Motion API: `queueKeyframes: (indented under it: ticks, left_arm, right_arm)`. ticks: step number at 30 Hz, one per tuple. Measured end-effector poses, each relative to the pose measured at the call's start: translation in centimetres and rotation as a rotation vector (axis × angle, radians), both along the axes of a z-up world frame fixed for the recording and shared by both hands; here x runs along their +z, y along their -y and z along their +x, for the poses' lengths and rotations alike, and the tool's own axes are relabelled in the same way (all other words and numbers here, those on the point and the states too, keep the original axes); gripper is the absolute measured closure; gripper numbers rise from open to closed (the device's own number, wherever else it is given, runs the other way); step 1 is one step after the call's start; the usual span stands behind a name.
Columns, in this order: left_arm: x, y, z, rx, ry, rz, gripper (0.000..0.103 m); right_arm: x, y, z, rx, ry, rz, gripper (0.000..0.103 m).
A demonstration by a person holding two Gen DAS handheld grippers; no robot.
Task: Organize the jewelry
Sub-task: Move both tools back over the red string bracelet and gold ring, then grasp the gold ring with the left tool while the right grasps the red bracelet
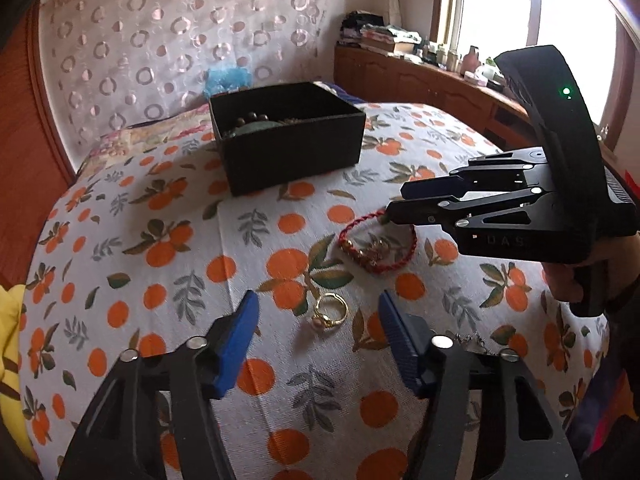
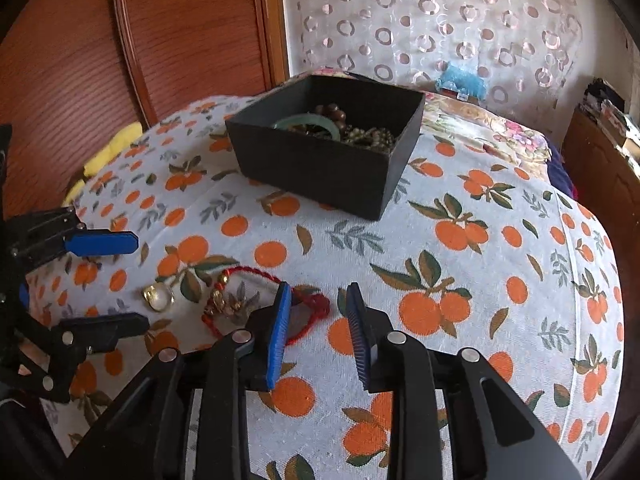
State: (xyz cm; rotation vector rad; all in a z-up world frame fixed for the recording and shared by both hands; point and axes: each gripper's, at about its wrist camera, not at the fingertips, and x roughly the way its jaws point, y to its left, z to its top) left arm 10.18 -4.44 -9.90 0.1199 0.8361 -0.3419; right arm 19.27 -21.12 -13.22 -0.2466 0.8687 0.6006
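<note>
left wrist view: the left gripper [image 1: 316, 320] hangs with its blue jaws spread, and the gold ring [image 1: 330, 312] lies on the orange-print cloth [image 1: 160, 216] between them, untouched. at about 1 o'clock from the ring sits the red cord bracelet [image 1: 378, 246], and the right gripper [image 1: 394, 210] comes in from 3 o'clock with its tips at the bracelet's far edge. the black box [image 1: 288, 148], already holding beads and a green bangle, stands well apart at 12 o'clock.

in the right wrist view the right gripper's jaws stand partly spread with nothing pinched; the left pad is over the cord's loop, while the gap itself looks down on bare cloth, the cord crossing it only at its far end.

risks, as i judge them: the ring is small and lies flat, so closing jaws may skid over it or catch the cloth instead. the right jaws could close beside the cord rather than on it. the two grippers work near each other and could bump, and the bracelet's charms could snag the ring.
</note>
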Motion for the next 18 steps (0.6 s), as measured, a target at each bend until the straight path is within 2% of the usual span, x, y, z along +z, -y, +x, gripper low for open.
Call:
queueKeyframes:
  ticks: [5,7,8,13,18]
  left_arm:
    - [-0.4,0.6,0.1,-0.021,-0.024,0.007,0.061]
    - [-0.4,0.6,0.0,-0.028,-0.029,-0.004,0.064]
    - [-0.4,0.7,0.0,-0.029,-0.03,-0.007,0.065]
    - [-0.6,1.0,0.1,-0.028,-0.03,0.007,0.066]
    - [-0.7,1.1,0.3,-0.021,-0.025,0.02,0.07]
  right_arm:
    - [-0.3,-0.5,-0.5,0.007,0.021,-0.056,0.074]
    - [-0.4,-0.6,-0.7,0.023,0.021,-0.053,0.093]
    - [-0.4,-0.7,-0.8,0.031,0.02,-0.05,0.096]
    - [-0.2,-0.6,-0.9,0.03,0.025,-0.031,0.098]
    - [1.7,0.1,-1.4,0.005,0.069,0.028,0.098]
